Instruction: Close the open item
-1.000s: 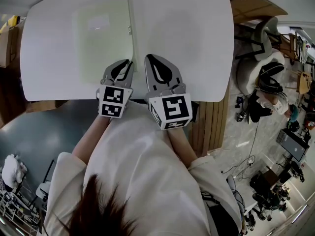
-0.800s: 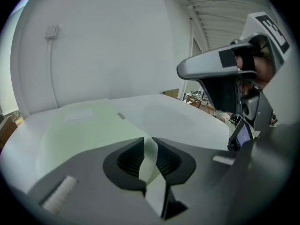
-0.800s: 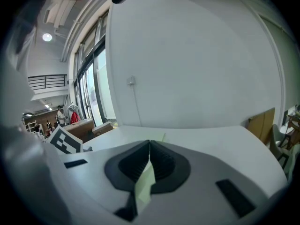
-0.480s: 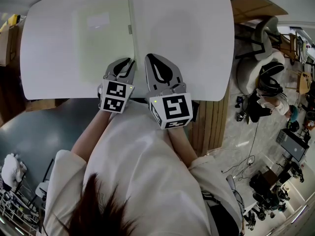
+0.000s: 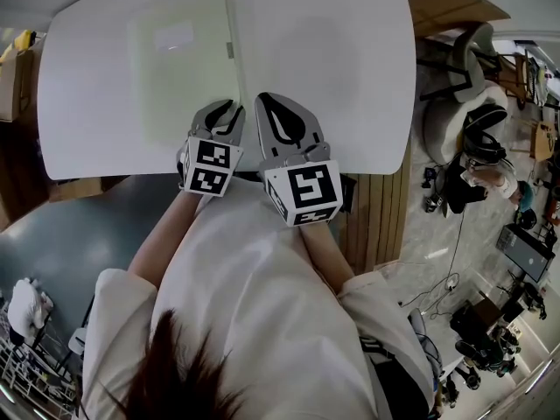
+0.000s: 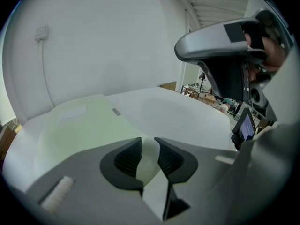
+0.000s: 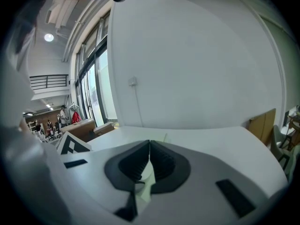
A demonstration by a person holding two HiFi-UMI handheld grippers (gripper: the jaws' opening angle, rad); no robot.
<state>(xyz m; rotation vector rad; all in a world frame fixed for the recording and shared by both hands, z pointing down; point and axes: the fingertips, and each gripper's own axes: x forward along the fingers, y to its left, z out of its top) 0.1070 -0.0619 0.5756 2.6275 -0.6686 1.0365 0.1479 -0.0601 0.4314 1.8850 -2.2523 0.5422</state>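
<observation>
A pale green folder (image 5: 184,68) lies flat and closed on the left half of the white table (image 5: 332,59). My left gripper (image 5: 226,106) hovers over the folder's near right corner. Its jaws have just been opening and now stand apart. In the left gripper view the folder (image 6: 84,125) spreads ahead, and its pale corner shows in the gap of the left gripper (image 6: 147,146) without the pads pressing on it. My right gripper (image 5: 276,103) rests beside it over bare table, shut and empty. In its own view the right gripper (image 7: 149,146) has its tips touching.
The table's near edge (image 5: 131,175) runs just under both grippers, against the person's body. To the right of the table are a wooden panel (image 5: 385,226), office chairs (image 5: 472,138) and floor clutter. A cardboard box (image 5: 13,59) stands at the left.
The left gripper has shifted slightly to the right and its jaws have parted. The folder and the right gripper have stayed put.
</observation>
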